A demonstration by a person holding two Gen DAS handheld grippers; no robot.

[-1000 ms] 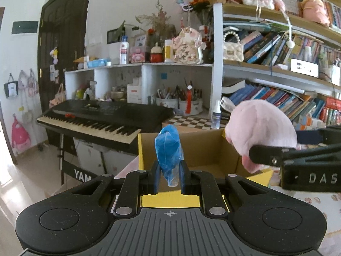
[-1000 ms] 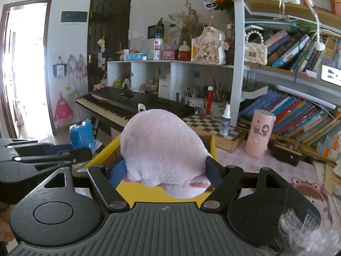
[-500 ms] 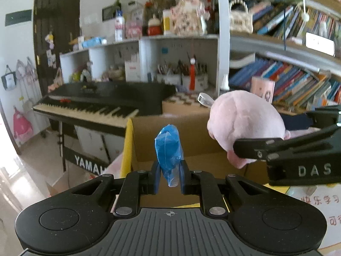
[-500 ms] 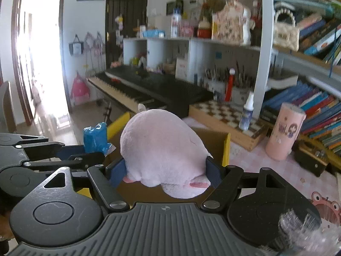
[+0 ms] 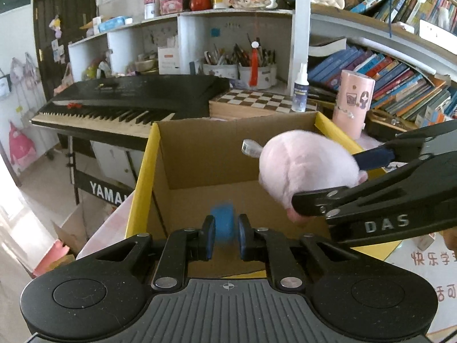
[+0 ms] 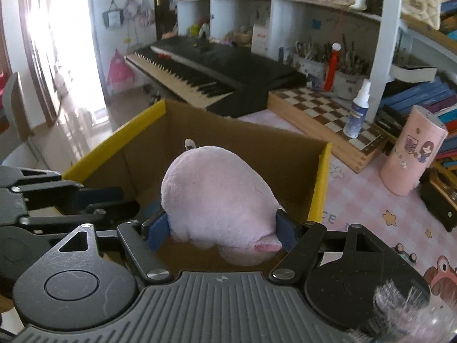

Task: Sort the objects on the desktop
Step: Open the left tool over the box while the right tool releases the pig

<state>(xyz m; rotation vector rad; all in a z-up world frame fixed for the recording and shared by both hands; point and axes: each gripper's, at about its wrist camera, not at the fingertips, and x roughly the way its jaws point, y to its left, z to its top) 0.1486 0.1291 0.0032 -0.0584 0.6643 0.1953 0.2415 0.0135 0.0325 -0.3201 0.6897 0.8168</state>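
The bench (image 6: 371, 200) carries a pink patterned cover and, at its edge, an open cardboard box (image 5: 217, 154) with yellow flaps. Behind the box stands a black keyboard (image 5: 137, 97) on its stand; a chessboard (image 6: 328, 108), a spray bottle (image 6: 358, 108) standing on it and a pink cylindrical canister (image 6: 414, 154) sit on the bench beside the bookshelves.

Both grippers are pitched downward over the open top of the box, side by side, left one nearer the keyboard side.

The right gripper (image 6: 222, 228) has its fingers spread wide and pressed against both flanks of a pink plush toy (image 6: 217, 194). The toy is rounded, fills the gap between the fingers and bulges above and ahead of them. It hangs above the box interior, clear of the box floor; in the left wrist view it appears near the right-hand wall of the box.

The left gripper (image 5: 224, 235) has its fingers drawn almost together. A small blue object (image 5: 222, 220) shows between the fingertips, low over the box floor. It is motion-blurred, so contact between it and the finger pads cannot be confirmed; it may be slipping free of them.

No hand or sleeve of the person is clearly visible in either view.
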